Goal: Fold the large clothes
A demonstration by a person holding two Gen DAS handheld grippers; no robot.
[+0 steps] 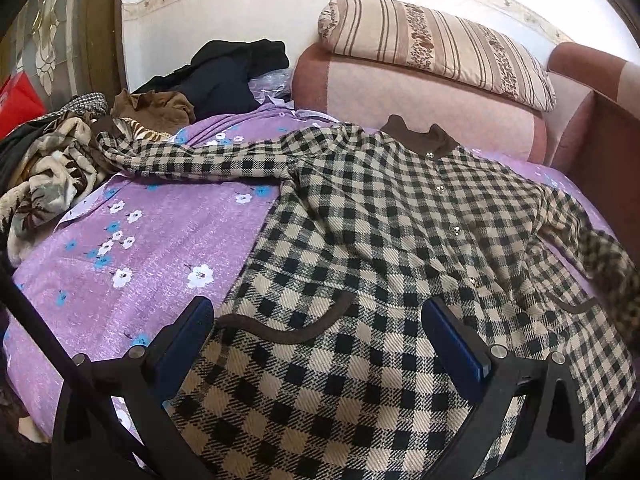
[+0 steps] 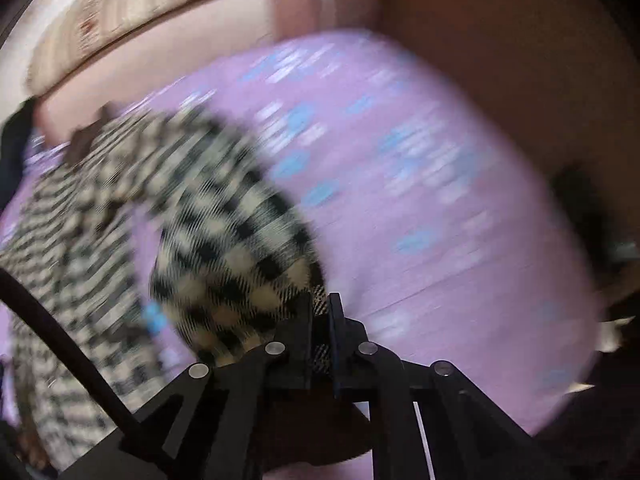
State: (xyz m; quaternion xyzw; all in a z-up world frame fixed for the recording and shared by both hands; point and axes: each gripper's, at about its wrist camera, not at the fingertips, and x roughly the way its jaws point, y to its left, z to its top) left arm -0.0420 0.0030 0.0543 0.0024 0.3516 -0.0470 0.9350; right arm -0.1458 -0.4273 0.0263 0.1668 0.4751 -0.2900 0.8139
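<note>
A black-and-cream checked coat [image 1: 380, 240] with a brown collar [image 1: 424, 136] lies face up on a purple flowered bedsheet [image 1: 152, 232]. Its one sleeve [image 1: 192, 156] stretches out to the left. My left gripper [image 1: 320, 332] is open and hovers over the coat's lower hem, above a brown-trimmed pocket [image 1: 280, 332]. In the blurred right wrist view my right gripper [image 2: 321, 320] is shut on the end of the coat's other sleeve [image 2: 232, 248], lifted above the sheet [image 2: 420, 200].
A heap of other clothes [image 1: 52, 172] and dark garments [image 1: 232, 76] lies at the left and back. A striped pillow [image 1: 436, 48] rests on a pink folded blanket [image 1: 408, 100] at the bed's head. A brown wooden board [image 2: 520, 60] borders the right side.
</note>
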